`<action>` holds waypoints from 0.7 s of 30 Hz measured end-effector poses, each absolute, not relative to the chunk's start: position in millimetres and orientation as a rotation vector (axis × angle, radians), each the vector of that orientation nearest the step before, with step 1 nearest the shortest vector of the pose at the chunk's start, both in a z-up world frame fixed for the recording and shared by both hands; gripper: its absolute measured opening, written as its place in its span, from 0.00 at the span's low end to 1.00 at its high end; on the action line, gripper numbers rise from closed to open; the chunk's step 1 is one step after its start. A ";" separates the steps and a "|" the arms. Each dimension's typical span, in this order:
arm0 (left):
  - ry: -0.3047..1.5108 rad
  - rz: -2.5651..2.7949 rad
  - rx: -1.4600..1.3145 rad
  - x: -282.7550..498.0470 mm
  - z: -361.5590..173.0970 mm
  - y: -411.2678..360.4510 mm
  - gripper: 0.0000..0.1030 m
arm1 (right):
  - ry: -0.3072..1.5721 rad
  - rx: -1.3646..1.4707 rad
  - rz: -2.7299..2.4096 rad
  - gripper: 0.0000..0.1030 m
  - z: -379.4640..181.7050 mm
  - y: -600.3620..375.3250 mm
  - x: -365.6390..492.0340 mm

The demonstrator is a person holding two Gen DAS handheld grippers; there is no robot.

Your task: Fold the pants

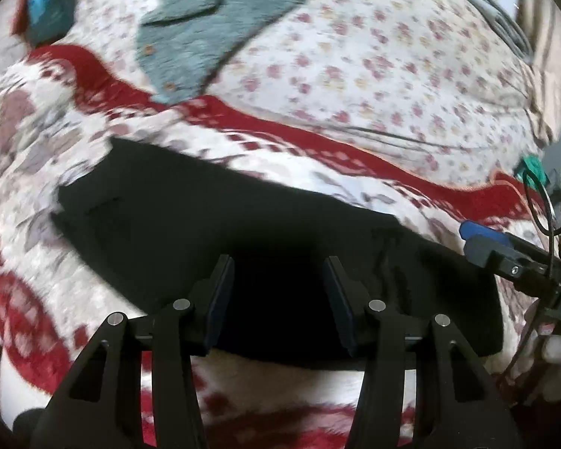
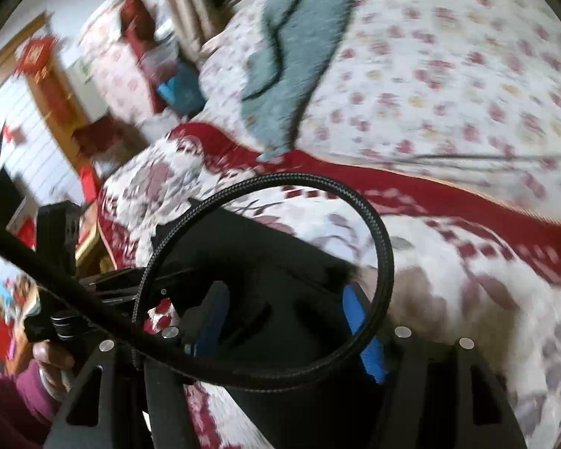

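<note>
The black pants (image 1: 243, 220) lie folded as a flat dark slab on a red-and-white patterned blanket (image 1: 37, 142). My left gripper (image 1: 278, 265) is open and empty, its fingers just above the pants' near edge. My right gripper (image 1: 467, 239), with blue pads, comes in from the right by the pants' right end. In the right wrist view the right gripper (image 2: 284, 295) is open over the black pants (image 2: 265, 247), with nothing between the pads. A black braided cable (image 2: 385, 258) loops across that view.
A teal fleece garment (image 1: 205, 26) lies further back on a floral sheet (image 1: 392, 67). The left gripper's body (image 2: 56, 239) and a hand in a maroon sleeve (image 2: 15, 393) are at the left of the right wrist view, with room furniture beyond the bed edge.
</note>
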State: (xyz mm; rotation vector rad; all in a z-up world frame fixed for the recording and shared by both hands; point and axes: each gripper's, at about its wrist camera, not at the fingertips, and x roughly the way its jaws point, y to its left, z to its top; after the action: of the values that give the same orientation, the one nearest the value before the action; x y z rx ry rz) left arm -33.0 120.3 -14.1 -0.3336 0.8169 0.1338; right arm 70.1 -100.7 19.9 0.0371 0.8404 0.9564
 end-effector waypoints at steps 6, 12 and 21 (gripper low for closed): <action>0.785 0.224 -0.526 -57.5 -24.0 167.2 0.48 | 0.872 -0.005 1.091 0.65 15.5 -39.0 83.1; 0.740 0.339 -0.710 -77.8 -33.9 209.9 0.54 | 0.925 -0.022 1.214 0.72 7.1 24.7 104.4; 0.808 0.340 -0.806 -66.2 -54.9 226.1 0.54 | 0.983 -0.119 1.311 0.73 -2.2 114.7 129.0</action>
State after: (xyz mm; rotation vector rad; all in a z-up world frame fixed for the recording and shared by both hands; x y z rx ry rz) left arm -66.2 226.1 -54.9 -0.8060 0.8083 0.3396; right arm 129.0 114.7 -2.2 -0.1194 0.9831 1.3113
